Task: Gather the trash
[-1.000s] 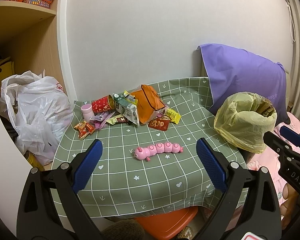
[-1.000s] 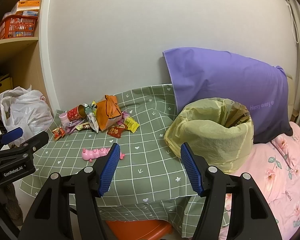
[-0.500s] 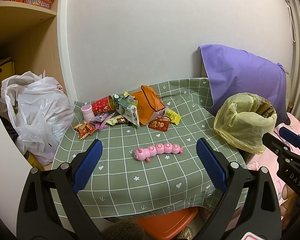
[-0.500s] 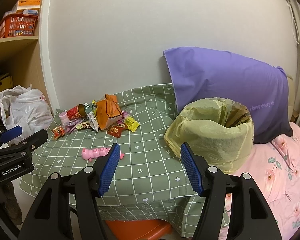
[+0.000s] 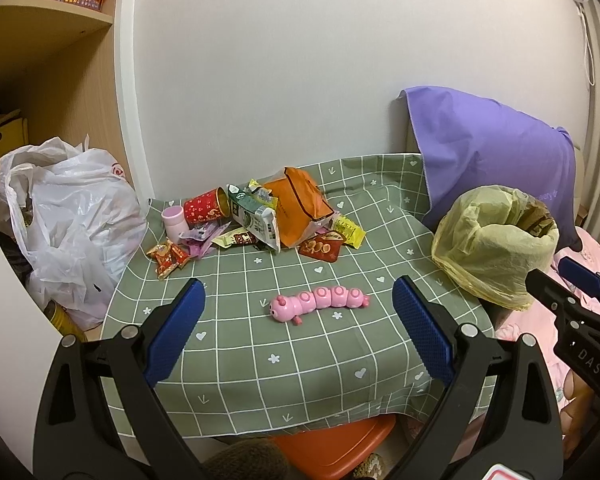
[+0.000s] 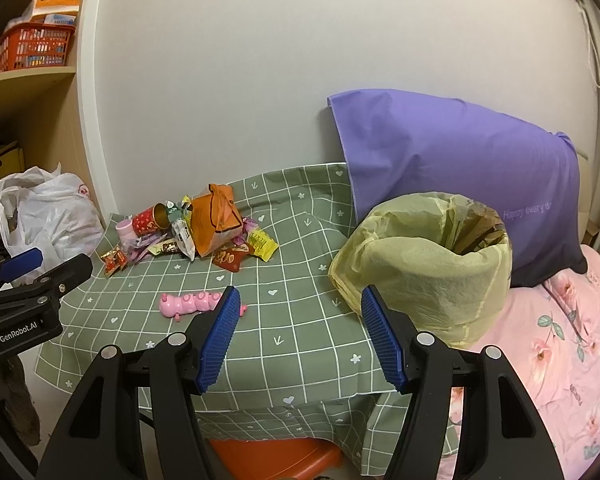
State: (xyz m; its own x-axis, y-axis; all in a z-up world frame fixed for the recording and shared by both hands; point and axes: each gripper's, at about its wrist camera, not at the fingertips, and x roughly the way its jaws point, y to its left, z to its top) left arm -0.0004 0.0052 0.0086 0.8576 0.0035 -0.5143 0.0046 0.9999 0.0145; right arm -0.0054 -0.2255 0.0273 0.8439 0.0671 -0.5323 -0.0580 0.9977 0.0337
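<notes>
A heap of trash lies at the far left of the green checked table (image 5: 300,360): an orange bag (image 5: 300,206) (image 6: 214,220), a red paper cup (image 5: 204,210) (image 6: 150,218), a green carton (image 5: 256,222), snack wrappers (image 5: 166,256) and a pink cup (image 5: 172,218). A bin lined with a yellow bag (image 5: 496,240) (image 6: 428,264) stands at the table's right, on the bed side. My left gripper (image 5: 296,328) is open and empty above the near table edge. My right gripper (image 6: 298,332) is open and empty, just left of the bin.
A pink caterpillar toy (image 5: 320,302) (image 6: 192,304) lies mid-table. A white plastic bag (image 5: 64,216) sits left of the table beside wooden shelves. A purple pillow (image 6: 460,168) leans on the wall behind the bin. A pink floral bed (image 6: 560,340) is at the right. An orange stool (image 5: 336,444) stands under the table.
Both grippers have drifted back very slightly from the table. Nothing on the table has moved.
</notes>
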